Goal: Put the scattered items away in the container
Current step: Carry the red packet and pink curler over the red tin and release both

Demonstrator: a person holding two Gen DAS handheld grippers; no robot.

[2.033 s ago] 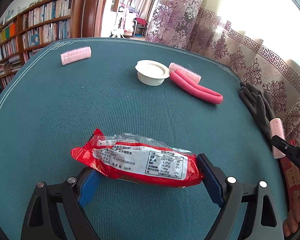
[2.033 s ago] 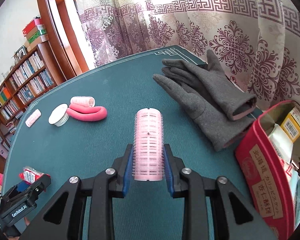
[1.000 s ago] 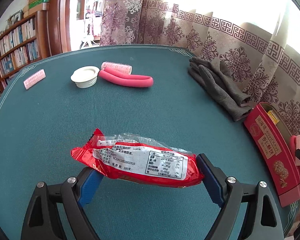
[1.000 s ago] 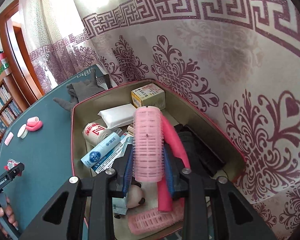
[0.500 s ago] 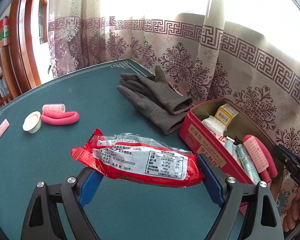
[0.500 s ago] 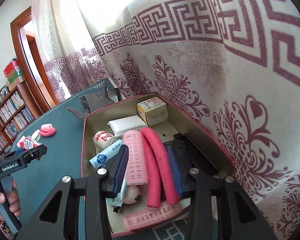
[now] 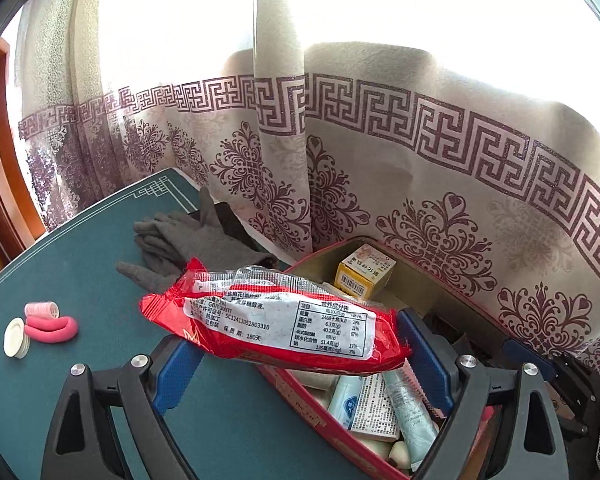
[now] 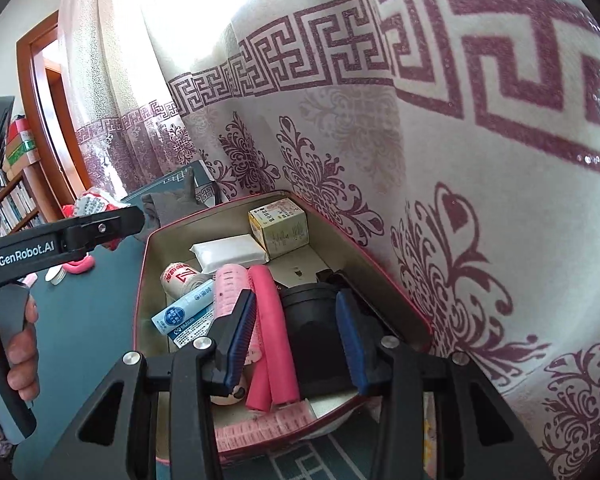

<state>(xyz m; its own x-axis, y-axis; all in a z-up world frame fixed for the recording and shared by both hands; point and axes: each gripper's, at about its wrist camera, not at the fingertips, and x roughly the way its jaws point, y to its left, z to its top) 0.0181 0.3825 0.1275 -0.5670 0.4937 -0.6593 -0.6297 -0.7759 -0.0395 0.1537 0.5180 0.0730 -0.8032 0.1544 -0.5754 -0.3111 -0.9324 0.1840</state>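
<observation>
A red snack packet [image 7: 276, 316] spans the pads of my left gripper [image 7: 294, 332], tilted, above the near wall of the red tin [image 7: 324, 428]. The jaws are opening, though both pads still touch the packet's ends. My right gripper [image 8: 296, 296] hangs open over the tin [image 8: 139, 292] with nothing held. A pink hair roller [image 8: 230, 288] lies inside by its left finger, next to a pink foam curler [image 8: 272, 320]. On the green table sit grey gloves [image 7: 188, 240], another roller [image 7: 42, 309], a bent foam curler [image 7: 52, 330] and a white lid [image 7: 14, 338].
The tin holds a yellow box [image 8: 278, 226], a white pack [image 8: 228, 252], tubes and a black item [image 8: 312, 320]. A patterned curtain [image 7: 440, 168] hangs right behind the tin. A hand [image 8: 16, 344] grips the left gripper's handle beside it.
The left gripper carried the packet from over the open table to above the tin's near wall. The right gripper opened, let the pink roller drop into the tin and drew back a little.
</observation>
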